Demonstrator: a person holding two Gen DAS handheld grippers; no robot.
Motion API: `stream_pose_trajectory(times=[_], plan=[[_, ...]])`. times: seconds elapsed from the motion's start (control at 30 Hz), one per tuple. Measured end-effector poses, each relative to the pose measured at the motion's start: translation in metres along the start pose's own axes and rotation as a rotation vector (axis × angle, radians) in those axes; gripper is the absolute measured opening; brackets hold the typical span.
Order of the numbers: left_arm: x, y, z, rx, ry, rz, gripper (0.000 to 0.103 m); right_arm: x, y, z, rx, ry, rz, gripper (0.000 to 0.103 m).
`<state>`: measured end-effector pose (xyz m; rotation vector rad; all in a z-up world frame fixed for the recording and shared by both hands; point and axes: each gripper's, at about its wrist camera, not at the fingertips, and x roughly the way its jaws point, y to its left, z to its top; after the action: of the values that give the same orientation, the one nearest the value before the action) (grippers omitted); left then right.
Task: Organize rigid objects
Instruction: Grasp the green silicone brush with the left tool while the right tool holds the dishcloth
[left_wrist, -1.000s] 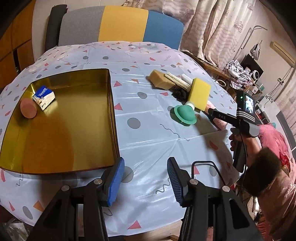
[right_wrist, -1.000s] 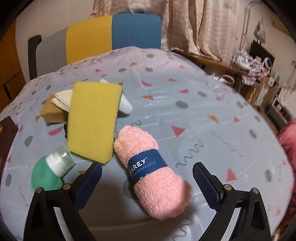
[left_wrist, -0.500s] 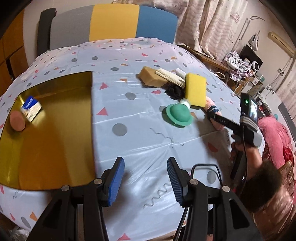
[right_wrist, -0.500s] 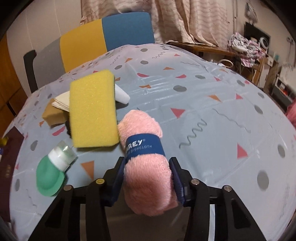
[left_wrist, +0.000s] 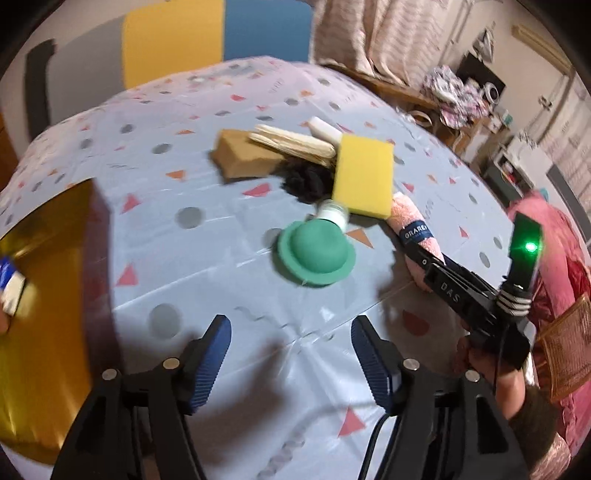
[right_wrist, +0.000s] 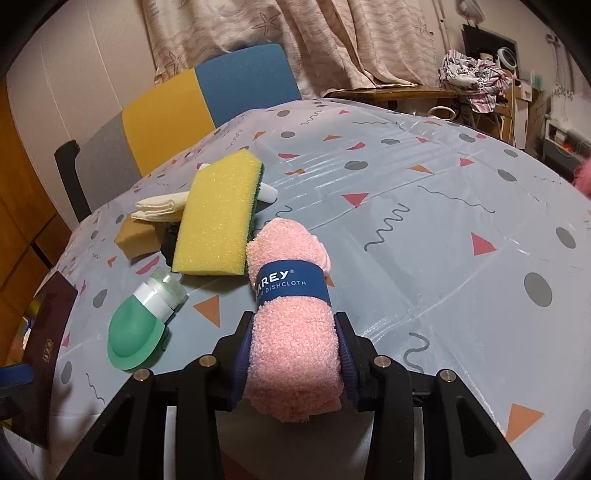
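pads of the right hand-held gripper (right_wrist: 294, 352) pinch the near end of a rolled pink dishcloth (right_wrist: 291, 321) with a dark blue paper band; its jaws have just been closing on the roll, whose far end points away over the surface (right_wrist: 424, 221), which is covered in a pale blue cloth printed with dots, triangles and squiggles. nearest in the left wrist view, the left hand-held gripper (left_wrist: 291, 360) stands spread with nothing between its blue pads; its jaws have just been opening, above bare cloth. to its left lies a gold tray (left_wrist: 48, 332), with a small blue and white packet (left_wrist: 11, 291) at the picture's left edge. farther out, near the middle, a green bottle with a domed base and a white collar (left_wrist: 316, 253) lies on its side, just left of the dishcloth. beyond it a yellow sponge (left_wrist: 364, 179) rests tilted, leaning over a black object (left_wrist: 304, 181) that is too dark to make out. farther still lie a brown block (left_wrist: 243, 158), a bundle of pale wooden sticks (left_wrist: 291, 146) across it, and a white tube (left_wrist: 323, 129). past the far edge stands a chair (right_wrist: 207, 99) with grey, yellow and blue panels.
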<state>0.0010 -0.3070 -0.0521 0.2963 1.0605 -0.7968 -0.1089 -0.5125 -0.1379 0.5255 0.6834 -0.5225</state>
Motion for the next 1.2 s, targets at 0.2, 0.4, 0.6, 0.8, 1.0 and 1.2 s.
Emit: stream_pose_trajectory(times=[0.2, 0.4, 0.6, 0.8, 1.0, 1.2], plan=[[0.041, -0.025, 0.031, 0.122, 0.039, 0.064, 0.069, 0.002, -0.004, 0.0, 0.011, -0.01, 0.016, 0.043], [0.067, -0.04, 0.056, 0.185, 0.025, 0.068, 0.075, 0.001, -0.005, -0.002, 0.016, -0.019, 0.022, 0.043], [0.098, -0.04, 0.061, 0.21, 0.069, 0.073, 0.076, 0.001, -0.006, -0.002, 0.022, -0.023, 0.029, 0.043], [0.102, -0.034, 0.047, 0.161, 0.026, 0.036, 0.069, 0.001, -0.007, -0.002, 0.026, -0.027, 0.033, 0.043], [0.088, -0.033, 0.032, 0.148, -0.018, 0.009, 0.051, 0.001, -0.006, -0.003, 0.026, -0.027, 0.033, 0.043], [0.073, -0.015, 0.01, 0.079, -0.036, 0.002, 0.05, 0.002, -0.005, -0.003, 0.023, -0.027, 0.03, 0.044]])
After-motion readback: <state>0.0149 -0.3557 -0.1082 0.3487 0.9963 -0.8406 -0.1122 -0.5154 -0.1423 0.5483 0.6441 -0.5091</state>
